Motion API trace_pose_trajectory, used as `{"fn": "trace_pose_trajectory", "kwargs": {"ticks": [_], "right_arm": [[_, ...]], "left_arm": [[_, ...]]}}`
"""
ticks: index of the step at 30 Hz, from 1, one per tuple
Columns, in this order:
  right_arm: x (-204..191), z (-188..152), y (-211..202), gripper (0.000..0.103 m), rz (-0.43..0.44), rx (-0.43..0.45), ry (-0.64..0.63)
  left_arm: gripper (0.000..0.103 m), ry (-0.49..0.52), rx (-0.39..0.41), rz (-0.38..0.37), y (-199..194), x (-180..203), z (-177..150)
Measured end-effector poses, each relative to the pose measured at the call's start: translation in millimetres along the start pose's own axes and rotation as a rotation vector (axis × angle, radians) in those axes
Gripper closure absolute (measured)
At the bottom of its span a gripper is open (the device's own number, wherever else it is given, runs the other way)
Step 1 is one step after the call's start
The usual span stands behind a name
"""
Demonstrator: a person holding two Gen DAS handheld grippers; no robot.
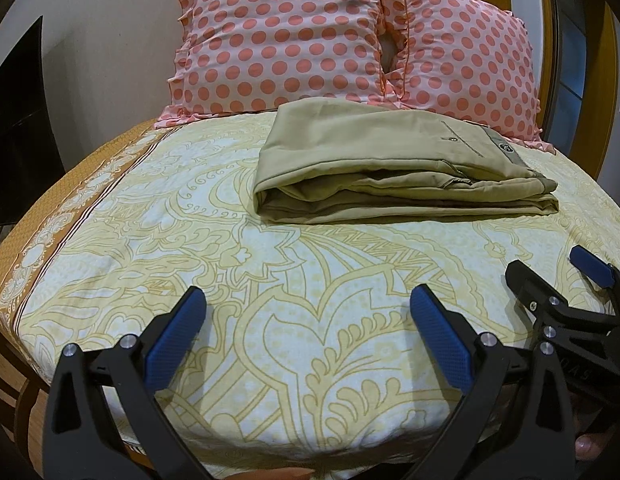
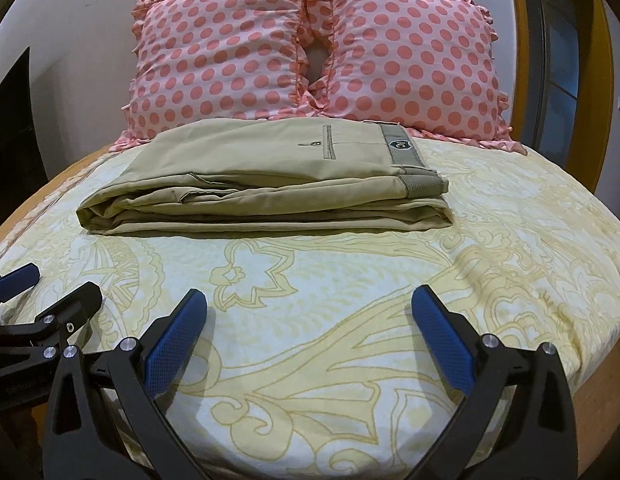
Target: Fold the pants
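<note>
A: Where are the khaki pants (image 1: 390, 160)?

B: Folded into a flat, layered bundle on the bed (image 1: 214, 264), lying on the yellow patterned bedsheet (image 2: 350, 280) towards the head end. The far edge of the bundle sits just in front of the two pink polka-dot pillows (image 1: 286, 40), close enough that I cannot tell whether they touch. The grey waistband (image 2: 402, 148) with its small badge faces up at the right end of the bundle, and a back pocket with a button shows on the top layer.

A: And the left claw (image 1: 308, 320)?

B: Spread wide, its blue pads (image 1: 174, 340) well apart, nothing between them but bare sheet. It hangs over the near part of the bed, well apart from the pants.

A: The right claw (image 2: 308, 320)?

B: The same: splayed wide, gripping nothing, over the near sheet and short of the bundle. Each claw shows up at the edge of the other's camera, so the two sit side by side, the right claw at the right rim of the left wrist view.

A: Anything else?

B: A pale wall (image 1: 110, 20) behind the pillows and a yellow wooden frame (image 2: 490, 40) on the right.
</note>
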State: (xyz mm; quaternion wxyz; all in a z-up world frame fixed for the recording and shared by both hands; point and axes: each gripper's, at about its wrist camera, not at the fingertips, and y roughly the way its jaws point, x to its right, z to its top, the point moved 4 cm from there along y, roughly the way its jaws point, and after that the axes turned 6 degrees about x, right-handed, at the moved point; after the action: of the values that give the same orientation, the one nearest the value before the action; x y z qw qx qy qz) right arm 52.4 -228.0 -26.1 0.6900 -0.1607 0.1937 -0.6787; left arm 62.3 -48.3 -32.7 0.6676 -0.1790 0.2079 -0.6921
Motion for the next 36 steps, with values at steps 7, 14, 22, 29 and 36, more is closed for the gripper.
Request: {"fn": "trace_pose_trajectory", "kwargs": {"ticks": [7, 14, 22, 29, 36], "right_arm": [[2.5, 0.2, 0.1, 0.001, 0.005, -0.001, -0.003], [3.7, 0.3, -0.1, 0.001, 0.007, 0.002, -0.004], [4.5, 0.4, 0.0, 0.001, 0.008, 0.003, -0.004], [4.2, 0.0, 0.3, 0.001, 0.008, 0.004, -0.005], [3.7, -0.4, 0.6, 0.001, 0.007, 0.005, -0.004]], "left_arm": [[0.002, 0.001, 0.003, -0.004, -1.3, 1.0, 0.0], [0.002, 0.002, 0.005, -0.005, -1.8, 1.9, -0.4], [0.002, 0.002, 0.004, -0.005, -1.6, 1.8, -0.4], [0.002, 0.001, 0.005, -0.005, -1.5, 2.2, -0.4], [0.002, 0.001, 0.005, -0.004, -1.5, 2.5, -0.5]]}}
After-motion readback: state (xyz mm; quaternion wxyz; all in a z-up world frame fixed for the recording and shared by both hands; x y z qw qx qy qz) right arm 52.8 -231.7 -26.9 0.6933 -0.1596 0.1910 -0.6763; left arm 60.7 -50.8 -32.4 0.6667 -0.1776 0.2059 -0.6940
